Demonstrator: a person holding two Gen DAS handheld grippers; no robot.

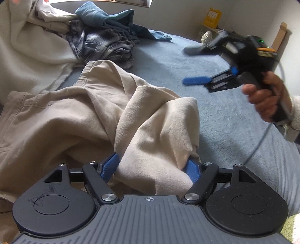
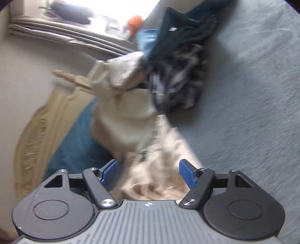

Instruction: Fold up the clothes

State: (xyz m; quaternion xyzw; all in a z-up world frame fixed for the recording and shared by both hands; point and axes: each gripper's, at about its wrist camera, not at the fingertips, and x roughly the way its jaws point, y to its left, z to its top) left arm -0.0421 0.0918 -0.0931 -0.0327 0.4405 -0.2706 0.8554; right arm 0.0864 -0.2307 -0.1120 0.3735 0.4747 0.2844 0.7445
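— Nearest first, what's on the bed?
— Item one: left gripper (image 1: 150, 167), jaws apart, a bunched fold of the beige trousers (image 1: 78, 112) lying loose between the pads, not pinched. Trousers sprawl crumpled across the blue blanket (image 1: 215, 116)

— How will they handle?
— Soft, limp, light to middling; likely to sag and slide. Best taken at the waistband or a hem, I'd judge, not mid-fold.

— Next out?
— Item two: right gripper (image 1: 193, 64), held in a hand (image 1: 266, 101) above the blanket, fingers wide apart, nothing in them.

— Farther?
— Item three: heap of unfolded clothes (image 1: 105, 41), plaid and teal. Beyond, a yellow box (image 1: 213, 17); its printing is too small to read. No other writing legible
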